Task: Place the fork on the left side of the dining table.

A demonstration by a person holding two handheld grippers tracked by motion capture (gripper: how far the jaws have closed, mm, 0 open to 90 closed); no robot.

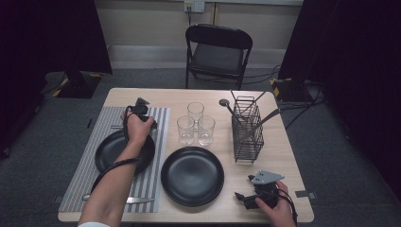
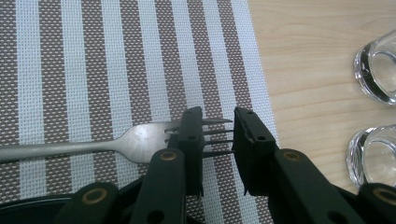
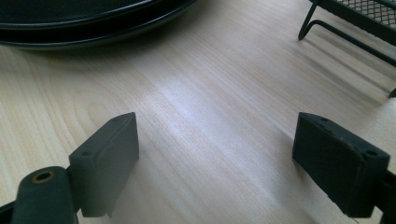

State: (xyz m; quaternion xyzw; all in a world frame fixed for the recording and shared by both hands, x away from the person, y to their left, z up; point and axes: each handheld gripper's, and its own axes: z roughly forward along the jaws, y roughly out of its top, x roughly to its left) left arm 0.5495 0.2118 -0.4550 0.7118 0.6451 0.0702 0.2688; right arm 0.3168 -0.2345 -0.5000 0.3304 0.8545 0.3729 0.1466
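Filmed in a dim room: hung with dark curtains [image 1: 47, 38] on both sides, floored in grey carpet [image 1: 331, 142], furnished at the far end with a black folding chair [image 1: 218, 52] below a wall socket [image 1: 194, 5]. Centred on a pale wooden surface [image 1: 279, 161], bare along its right side and set like a meal half laid. Covered at the left by a striped placemat [image 1: 85, 175], probably to mark one diner's spot, and topped there by a black plate [image 1: 111, 151]. Matched near the middle by a second black plate [image 1: 191, 176] lying straight on the wood, so judged not yet given a mat. Kept tidy at the right by a wire rack [image 1: 247, 130] standing upright with spare cutlery poking out, handy as a store to draw from. Grouped between rack and mat: three clear glasses [image 1: 185, 130], close together, seemingly parked until needed. Resting idle at the near right corner: the right hand-held gripper [image 1: 243, 198], released wide over bare wood with nothing between the jaws, likely waiting its turn. Reaching over the far end of the mat: the left hand-held gripper [image 1: 140, 109], narrowed around the prongs of a fork [image 2: 140, 142] but not visibly pinching, with a gap at the tips. Lying flat across the stripes beyond the plate, handle out to one side, apparently being picked up or set straight. Placed at the mat's near edge: another piece of cutlery [image 1: 139, 200].
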